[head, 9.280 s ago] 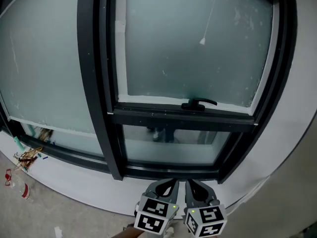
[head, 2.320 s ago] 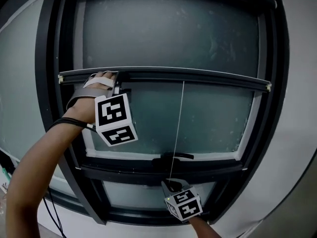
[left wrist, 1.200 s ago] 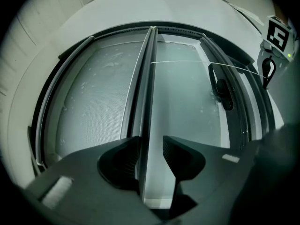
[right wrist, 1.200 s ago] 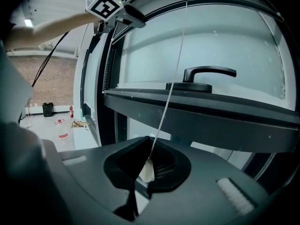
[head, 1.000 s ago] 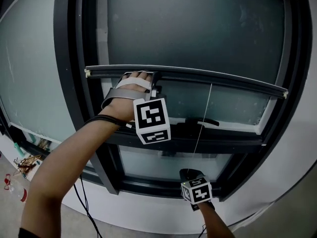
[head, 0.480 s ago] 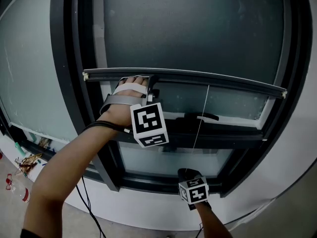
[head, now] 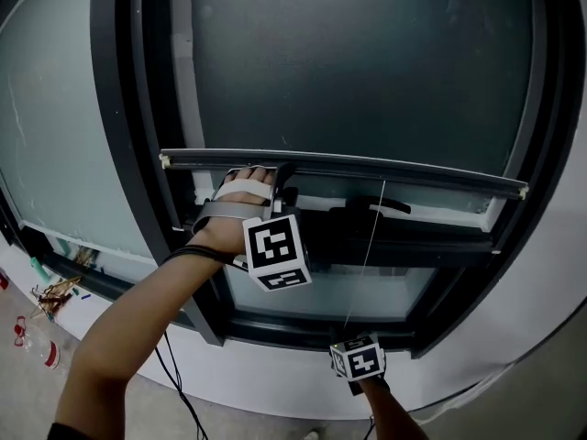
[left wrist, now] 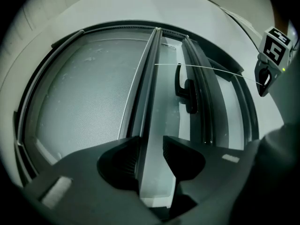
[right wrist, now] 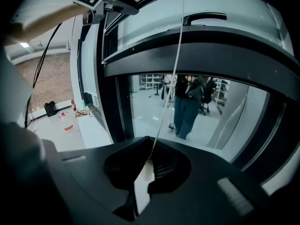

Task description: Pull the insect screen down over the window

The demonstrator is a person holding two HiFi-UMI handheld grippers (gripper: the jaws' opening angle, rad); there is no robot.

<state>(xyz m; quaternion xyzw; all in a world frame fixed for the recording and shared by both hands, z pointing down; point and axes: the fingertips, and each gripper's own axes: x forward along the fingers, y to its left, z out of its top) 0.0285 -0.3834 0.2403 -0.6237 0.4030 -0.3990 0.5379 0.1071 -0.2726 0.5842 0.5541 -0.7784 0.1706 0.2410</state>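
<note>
Right gripper (head: 349,345) (right wrist: 149,162) is nearest, low by the white sill (head: 275,383). Its jaws are together, pinching the white end of the pull cord (head: 370,246) (right wrist: 145,177). The cord runs taut up to the bottom bar (head: 413,176) (left wrist: 150,74).

Left gripper (head: 281,174) (left wrist: 150,144) is at the bar's left part. Jaws are apart and have just been opening, with the bar between them. The mesh-side jaw is against the bar, with a gap at the other.

Insect screen (head: 367,62) (left wrist: 79,107) covers the upper pane, and its bar sits just above the window handle (head: 378,206) (left wrist: 185,92). Lower pane (head: 312,293) is bare.
</note>
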